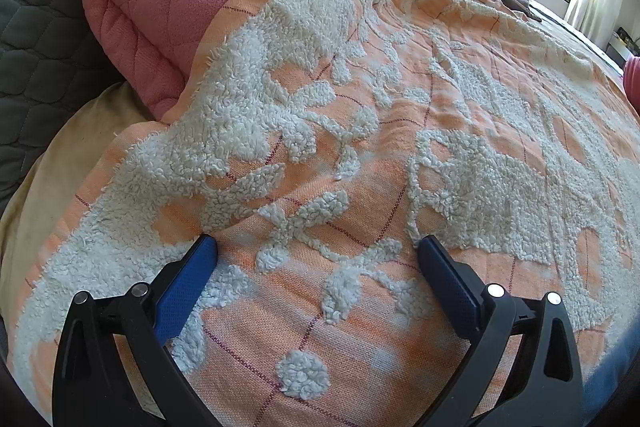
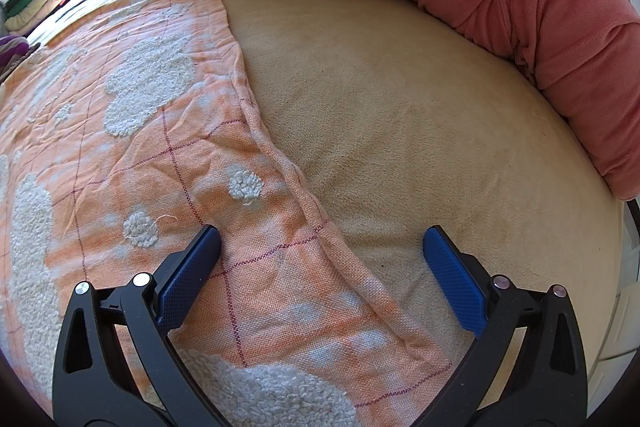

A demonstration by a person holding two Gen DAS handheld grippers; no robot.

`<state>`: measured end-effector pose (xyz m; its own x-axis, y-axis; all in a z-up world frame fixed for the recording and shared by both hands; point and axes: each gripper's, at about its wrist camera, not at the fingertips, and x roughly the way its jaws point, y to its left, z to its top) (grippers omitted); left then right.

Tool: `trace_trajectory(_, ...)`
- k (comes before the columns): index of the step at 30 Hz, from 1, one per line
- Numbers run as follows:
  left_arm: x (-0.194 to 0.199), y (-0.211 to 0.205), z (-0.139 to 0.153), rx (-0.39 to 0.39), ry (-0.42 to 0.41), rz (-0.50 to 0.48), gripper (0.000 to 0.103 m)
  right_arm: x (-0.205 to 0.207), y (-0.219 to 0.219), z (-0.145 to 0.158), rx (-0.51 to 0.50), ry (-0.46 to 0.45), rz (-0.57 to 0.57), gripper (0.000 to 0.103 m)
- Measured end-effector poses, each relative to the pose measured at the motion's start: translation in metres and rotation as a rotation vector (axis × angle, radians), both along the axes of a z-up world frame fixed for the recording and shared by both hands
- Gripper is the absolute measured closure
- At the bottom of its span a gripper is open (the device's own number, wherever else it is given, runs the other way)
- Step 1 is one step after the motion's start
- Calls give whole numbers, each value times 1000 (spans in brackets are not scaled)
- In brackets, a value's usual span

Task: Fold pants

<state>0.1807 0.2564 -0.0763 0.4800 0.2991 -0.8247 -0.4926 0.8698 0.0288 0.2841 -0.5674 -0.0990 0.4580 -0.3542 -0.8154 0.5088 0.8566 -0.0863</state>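
No pants show in either view — only an orange blanket (image 1: 400,147) with white tufted patterns, spread over a beige sheet (image 2: 400,107). The left gripper (image 1: 316,247) hovers above the blanket's middle, fingers wide apart, empty. The right gripper (image 2: 320,239) hangs over the blanket's edge, also spread and empty, one finger above the sheet. The risk, as I judge it: a closing gripper pinches the blanket instead of the garment. A pink quilt (image 2: 520,7) lies beyond the blanket. No containers are visible.
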Motion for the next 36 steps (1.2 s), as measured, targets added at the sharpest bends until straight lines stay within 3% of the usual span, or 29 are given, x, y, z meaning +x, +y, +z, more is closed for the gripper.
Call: trace_trajectory(36, 4, 0, 0, 16, 8, 4, 4, 0, -1, 2, 1, -1, 0, 8)
